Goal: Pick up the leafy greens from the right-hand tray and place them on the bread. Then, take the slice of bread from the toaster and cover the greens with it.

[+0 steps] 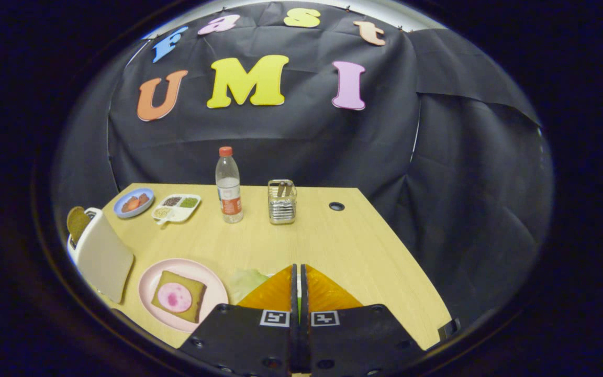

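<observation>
The gripper [299, 272] has its jaws pressed together, a thin green sliver pinched between them. Leafy greens [246, 281] lie at their 9 o'clock, beside the pink plate [147, 280] carrying bread [195, 295]. At 10 o'clock, the toaster [101, 254] holds a slice [77, 222]. At 12 o'clock, a bottle [228, 188] and a metal holder [282, 202] stand far across the surface [354, 251].

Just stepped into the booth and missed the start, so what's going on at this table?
A person is building a sandwich with a handheld gripper. Its fingers are pressed together, and a pale green leaf lies just beside them; whether they pinch its edge can't be told. To the side, a pink plate holds a slice of bread with a round of meat on it, no greens yet. Another bread slice sticks up from the white toaster.
</observation>
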`<state>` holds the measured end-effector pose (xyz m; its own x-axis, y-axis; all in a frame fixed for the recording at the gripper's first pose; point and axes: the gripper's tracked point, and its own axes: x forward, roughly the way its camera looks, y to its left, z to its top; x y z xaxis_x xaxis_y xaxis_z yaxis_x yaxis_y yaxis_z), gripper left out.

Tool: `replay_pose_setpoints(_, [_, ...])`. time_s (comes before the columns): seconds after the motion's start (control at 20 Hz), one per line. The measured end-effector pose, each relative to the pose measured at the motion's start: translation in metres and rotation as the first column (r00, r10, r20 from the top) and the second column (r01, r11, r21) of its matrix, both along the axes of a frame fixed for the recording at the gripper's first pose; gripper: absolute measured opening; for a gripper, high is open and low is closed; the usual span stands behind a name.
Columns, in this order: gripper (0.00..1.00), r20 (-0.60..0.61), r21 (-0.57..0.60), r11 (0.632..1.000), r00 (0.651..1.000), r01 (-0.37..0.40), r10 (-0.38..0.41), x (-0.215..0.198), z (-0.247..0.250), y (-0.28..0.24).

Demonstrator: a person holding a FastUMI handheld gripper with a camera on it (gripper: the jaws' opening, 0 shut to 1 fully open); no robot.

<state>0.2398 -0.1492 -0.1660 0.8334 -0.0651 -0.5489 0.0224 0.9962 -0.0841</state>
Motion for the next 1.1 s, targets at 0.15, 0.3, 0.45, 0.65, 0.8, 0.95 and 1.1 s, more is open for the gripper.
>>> replay_pose_setpoints(0.15, [0.0,-0.054,0.019,1.0,0.999,-0.005,0.006,-0.001,-0.032,0.006])
replay_pose_setpoints(0.3, [0.01,-0.09,0.058,0.998,0.996,-0.004,0.01,0.003,-0.057,0.01])
replay_pose_setpoints(0.45, [0.14,-0.126,0.094,0.996,0.992,0.008,0.004,0.009,-0.082,0.012])
replay_pose_setpoints(0.65, [0.67,-0.176,0.14,0.99,0.984,-0.017,0.042,0.006,-0.11,0.023])
replay_pose_setpoints(0.8, [0.95,-0.215,0.126,0.992,0.975,-0.024,0.051,0.005,-0.131,0.021])
replay_pose_setpoints(0.95, [0.94,-0.237,0.161,0.987,0.97,-0.017,0.055,0.006,-0.139,0.021])
replay_pose_setpoints(1.1, [0.92,-0.233,0.132,0.991,0.971,-0.02,0.051,0.01,-0.144,0.014])
